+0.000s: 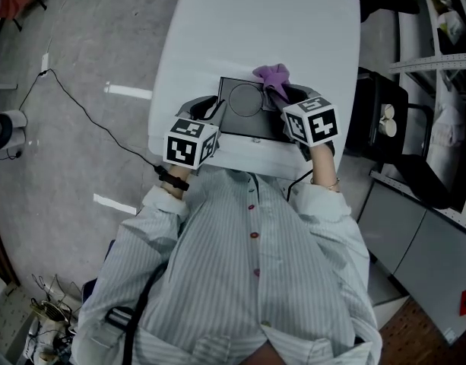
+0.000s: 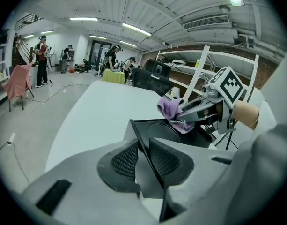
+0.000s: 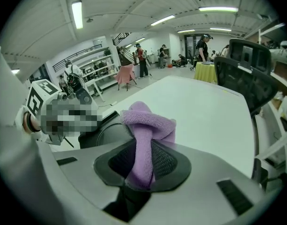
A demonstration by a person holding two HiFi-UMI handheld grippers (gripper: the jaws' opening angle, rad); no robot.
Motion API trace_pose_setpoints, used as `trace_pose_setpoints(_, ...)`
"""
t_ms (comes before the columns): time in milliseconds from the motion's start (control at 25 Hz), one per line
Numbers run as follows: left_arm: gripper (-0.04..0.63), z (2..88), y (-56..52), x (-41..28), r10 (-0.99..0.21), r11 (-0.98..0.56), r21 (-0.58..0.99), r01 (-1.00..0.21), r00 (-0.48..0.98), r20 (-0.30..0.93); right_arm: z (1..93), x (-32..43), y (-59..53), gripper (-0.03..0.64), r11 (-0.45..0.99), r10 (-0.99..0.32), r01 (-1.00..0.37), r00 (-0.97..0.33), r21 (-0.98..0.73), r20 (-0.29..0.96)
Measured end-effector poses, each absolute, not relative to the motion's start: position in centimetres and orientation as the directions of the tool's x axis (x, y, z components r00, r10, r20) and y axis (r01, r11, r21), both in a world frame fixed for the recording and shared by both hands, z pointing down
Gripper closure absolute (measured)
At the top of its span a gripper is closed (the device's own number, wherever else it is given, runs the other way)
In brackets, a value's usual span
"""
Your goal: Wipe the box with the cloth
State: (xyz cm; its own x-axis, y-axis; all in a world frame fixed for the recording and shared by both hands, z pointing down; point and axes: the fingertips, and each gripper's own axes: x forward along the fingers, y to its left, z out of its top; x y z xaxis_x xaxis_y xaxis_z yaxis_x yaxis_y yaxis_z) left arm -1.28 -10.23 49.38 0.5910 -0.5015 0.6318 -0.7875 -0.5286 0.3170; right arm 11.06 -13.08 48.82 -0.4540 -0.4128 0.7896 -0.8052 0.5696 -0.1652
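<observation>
A flat black box [image 1: 248, 109] with a round mark on its lid lies near the front edge of the white table [image 1: 217, 44]. My left gripper [image 1: 208, 111] is shut on the box's left edge [image 2: 142, 146], the thin black wall pinched between its pads. My right gripper [image 1: 284, 97] is shut on a purple cloth [image 1: 272, 76], held at the box's far right corner. In the right gripper view the cloth [image 3: 145, 139] stands bunched between the pads, with the box [image 3: 103, 130] just left of it. The left gripper view shows the cloth [image 2: 173, 112] hanging over the box.
A black office chair [image 3: 246, 74] stands at the table's right side. Shelving [image 1: 438, 67] and a black bin run along the right. A cable [image 1: 88, 112] trails on the floor to the left. Several people stand far back in the room [image 2: 42, 60].
</observation>
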Motion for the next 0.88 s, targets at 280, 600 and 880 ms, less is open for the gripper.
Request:
trace_pose_setpoints(280, 0.534, 49.4, -10.3, -1.4, -0.500, -0.526, 0.323, -0.787, 0.593, 0.631, 49.0, 15.9, -12.4, 0.532, 0.507, -0.436, -0.858, -0.340, -0.085, 0.833)
trace_pose_setpoints(600, 0.534, 49.5, -10.2, -1.2, -0.498, -0.520, 0.337, -0.785, 0.599, 0.628, 48.8, 16.8, -12.2, 0.532, 0.484, -0.459, -0.873, -0.303, -0.051, 0.835)
trace_pose_setpoints(880, 0.534, 49.5, -10.3, -1.1, -0.496, -0.515, 0.347, -0.783, 0.603, 0.624, 46.2, 9.6, -11.6, 0.532, 0.619, -0.425, -0.783, -0.408, -0.070, 0.808)
